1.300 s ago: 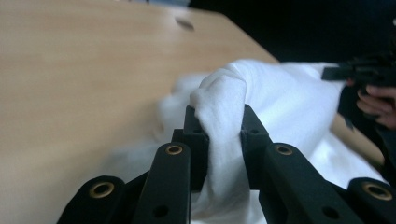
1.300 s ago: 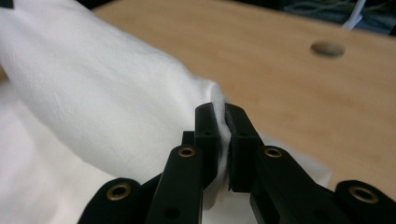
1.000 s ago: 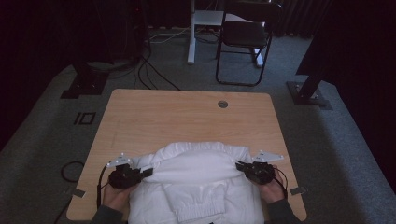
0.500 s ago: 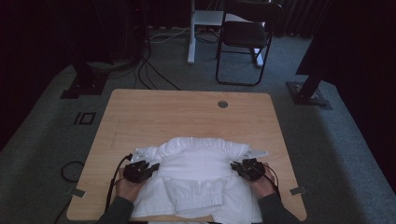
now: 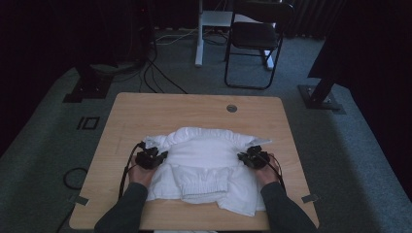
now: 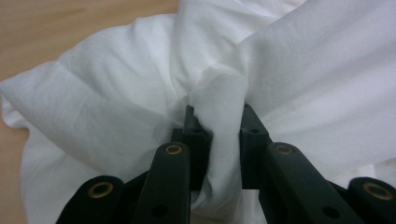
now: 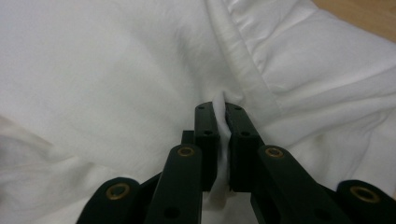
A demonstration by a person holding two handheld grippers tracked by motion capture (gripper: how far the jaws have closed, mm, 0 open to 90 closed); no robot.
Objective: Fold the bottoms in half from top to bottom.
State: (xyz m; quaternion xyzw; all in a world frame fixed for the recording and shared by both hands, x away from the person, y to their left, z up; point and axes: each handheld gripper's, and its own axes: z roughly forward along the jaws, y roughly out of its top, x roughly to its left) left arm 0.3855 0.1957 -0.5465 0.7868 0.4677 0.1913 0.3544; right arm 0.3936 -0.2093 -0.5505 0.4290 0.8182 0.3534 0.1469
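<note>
Dim grey carpet, a black chair (image 5: pixel 256 39) and loose cables at the top of the high view surround a light wooden table (image 5: pixel 145 111) in the frame's middle. On its lower half lies a white garment (image 5: pixel 204 165), partly folded, its ribbed hem doubled up near the bottom centre. The left gripper (image 5: pixel 163 155) bites the cloth at centre left and the right gripper (image 5: pixel 241 156) at centre right, each with a hand behind it.

Left gripper view: the black jaws rise from the bottom and are clamped on a thick bunched fold of garment (image 6: pixel 219 116), with bare wood in the upper left corner. The wad looks bulky, so I judge the hold firm but uneven; carrying it with steady tension should keep layers from slipping out.

Right gripper view: the jaws are pressed nearly together on a thin pinch of garment (image 7: pixel 224 105) beside a seam running from top centre to the right. That thinner bite seems the likelier to slip.

To fold well, both hands should travel level and at matching pace, keep the cloth between them lightly taut, and lay the edge down square before letting go.
</note>
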